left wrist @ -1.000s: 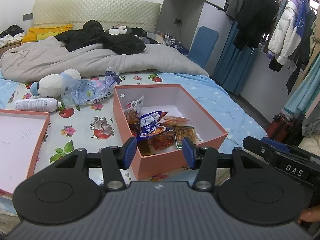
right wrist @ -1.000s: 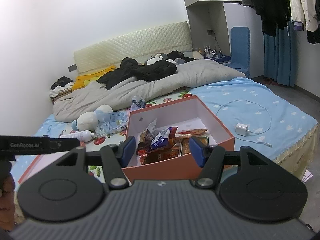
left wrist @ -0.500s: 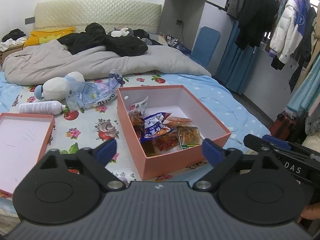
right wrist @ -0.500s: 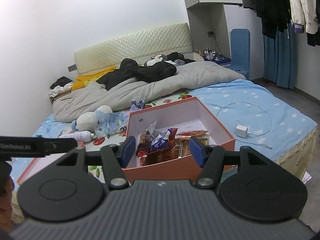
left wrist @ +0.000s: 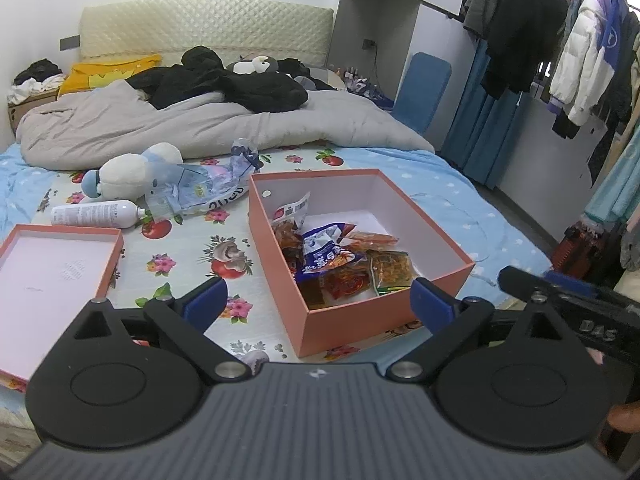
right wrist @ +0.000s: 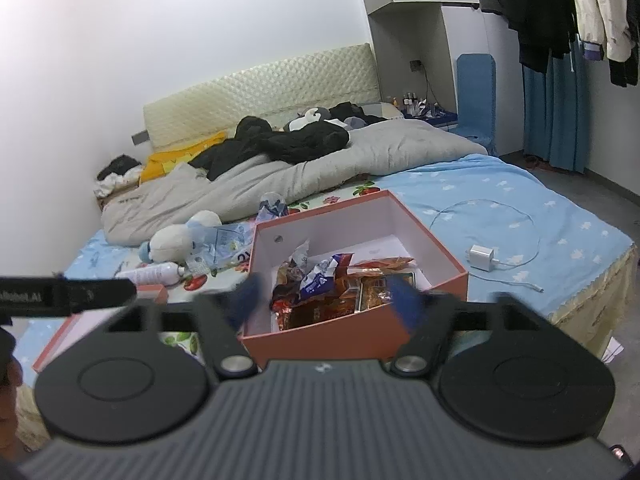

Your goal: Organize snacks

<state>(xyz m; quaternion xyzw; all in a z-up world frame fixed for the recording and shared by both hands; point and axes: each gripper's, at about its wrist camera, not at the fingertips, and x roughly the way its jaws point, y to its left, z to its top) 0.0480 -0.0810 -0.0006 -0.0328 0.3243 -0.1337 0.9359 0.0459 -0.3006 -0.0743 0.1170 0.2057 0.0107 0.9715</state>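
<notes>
Left wrist view: my left hand-held gripper [left wrist: 318, 306] has just spread wide, empty, and my right hand-held gripper [right wrist: 326, 296] likewise. The crinkly snack packets [left wrist: 340, 256] lie in the open salmon cardboard box [left wrist: 384, 320] on the bed [left wrist: 460, 184], so I judge both free for picking.

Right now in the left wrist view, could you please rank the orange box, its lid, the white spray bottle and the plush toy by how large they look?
1. Orange box, clearly largest.
2. Lid, partly cut off by the picture edge and the claw, so its full size is unsure.
3. Plush toy.
4. White spray bottle, slimmer, close to the toy in length.
</notes>
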